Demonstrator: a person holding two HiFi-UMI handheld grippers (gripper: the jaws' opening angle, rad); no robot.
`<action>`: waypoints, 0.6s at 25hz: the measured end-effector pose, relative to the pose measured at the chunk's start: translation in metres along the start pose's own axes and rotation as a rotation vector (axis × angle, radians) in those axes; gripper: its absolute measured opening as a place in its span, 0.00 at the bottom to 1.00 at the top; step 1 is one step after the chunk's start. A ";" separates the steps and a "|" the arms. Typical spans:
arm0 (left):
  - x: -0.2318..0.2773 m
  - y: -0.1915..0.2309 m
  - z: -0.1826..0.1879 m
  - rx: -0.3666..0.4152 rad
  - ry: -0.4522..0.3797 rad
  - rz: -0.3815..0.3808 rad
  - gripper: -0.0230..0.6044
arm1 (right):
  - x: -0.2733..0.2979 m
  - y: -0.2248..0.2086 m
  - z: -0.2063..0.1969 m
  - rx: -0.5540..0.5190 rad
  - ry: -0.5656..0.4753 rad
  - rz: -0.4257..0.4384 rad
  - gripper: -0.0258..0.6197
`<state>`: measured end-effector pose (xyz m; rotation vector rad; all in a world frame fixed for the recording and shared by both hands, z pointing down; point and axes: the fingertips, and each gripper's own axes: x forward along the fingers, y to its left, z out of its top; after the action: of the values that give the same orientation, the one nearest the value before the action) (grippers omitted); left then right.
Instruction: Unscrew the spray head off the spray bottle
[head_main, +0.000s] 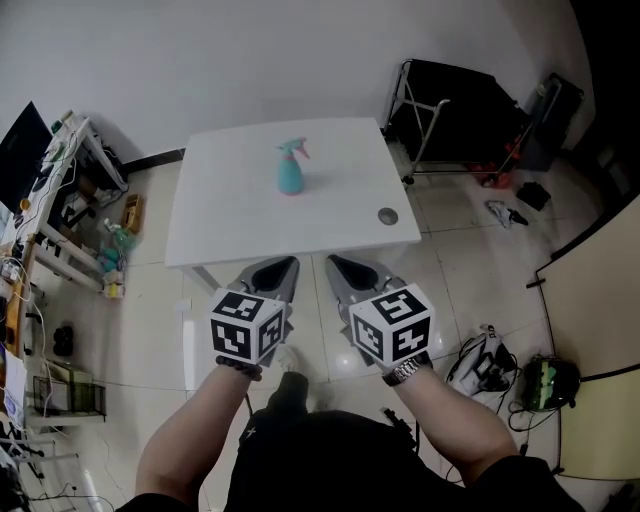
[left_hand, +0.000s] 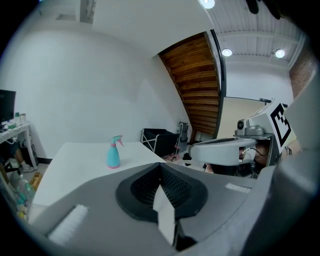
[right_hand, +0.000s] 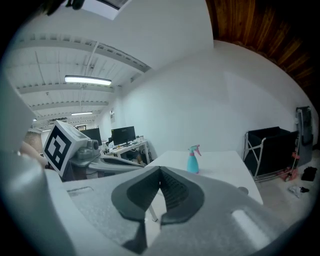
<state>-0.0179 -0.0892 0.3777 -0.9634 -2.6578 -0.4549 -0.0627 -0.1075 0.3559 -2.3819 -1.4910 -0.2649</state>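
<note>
The person holds the left gripper (head_main: 283, 263) and the right gripper (head_main: 336, 263) side by side just short of the near edge of the white table (head_main: 215, 215), each with its jaws closed together on nothing. Farther off, well apart from both, the teal spray bottle (head_main: 290, 172) stands upright near the table's middle, its pink-triggered spray head (head_main: 295, 149) on top.

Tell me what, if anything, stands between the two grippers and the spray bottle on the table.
Nothing visible. The left gripper and right gripper, both shut and empty, are short of the table; only its bare top lies before the spray bottle. A grey disc sits off to the right.
</note>
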 end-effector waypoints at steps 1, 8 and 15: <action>0.003 0.002 0.001 -0.001 0.000 0.000 0.06 | 0.003 -0.002 0.000 -0.001 0.003 0.000 0.03; 0.023 0.027 0.011 -0.012 -0.010 -0.002 0.06 | 0.032 -0.016 0.012 -0.017 0.015 -0.002 0.03; 0.050 0.065 0.019 -0.027 0.002 -0.008 0.06 | 0.073 -0.034 0.021 -0.014 0.041 -0.013 0.03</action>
<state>-0.0155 -0.0061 0.3912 -0.9600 -2.6608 -0.4939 -0.0612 -0.0250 0.3656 -2.3639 -1.4916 -0.3269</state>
